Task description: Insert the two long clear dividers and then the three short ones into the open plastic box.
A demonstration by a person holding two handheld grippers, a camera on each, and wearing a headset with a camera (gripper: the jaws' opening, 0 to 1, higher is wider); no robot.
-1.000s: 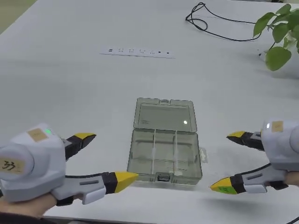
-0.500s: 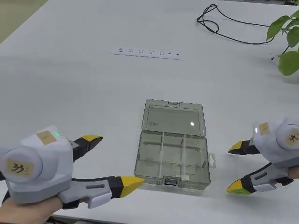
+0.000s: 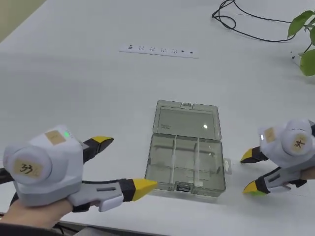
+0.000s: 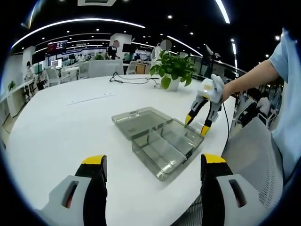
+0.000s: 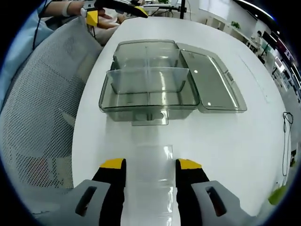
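Centrally on the white tabletop [image 3: 74, 93] sits the open plastic box [image 3: 162, 183], its lid folded flat behind it. Two long clear dividers [image 3: 173, 156] stand upright inside, splitting the tray into three lanes. The left gripper [image 3: 124, 163] hovers left of the box, jaws spread wide and holding nothing. The right gripper [image 3: 248, 172] is just right of the box, jaws parted on either side of a short clear divider [image 5: 153, 160] lying flat on the tabletop; whether they touch it cannot be told. A power strip [image 3: 158, 50] lies well beyond.

The left gripper [image 3: 128, 162] and right gripper [image 3: 246, 172] hover apart, fingers [image 3: 140, 187] spread wide on both.
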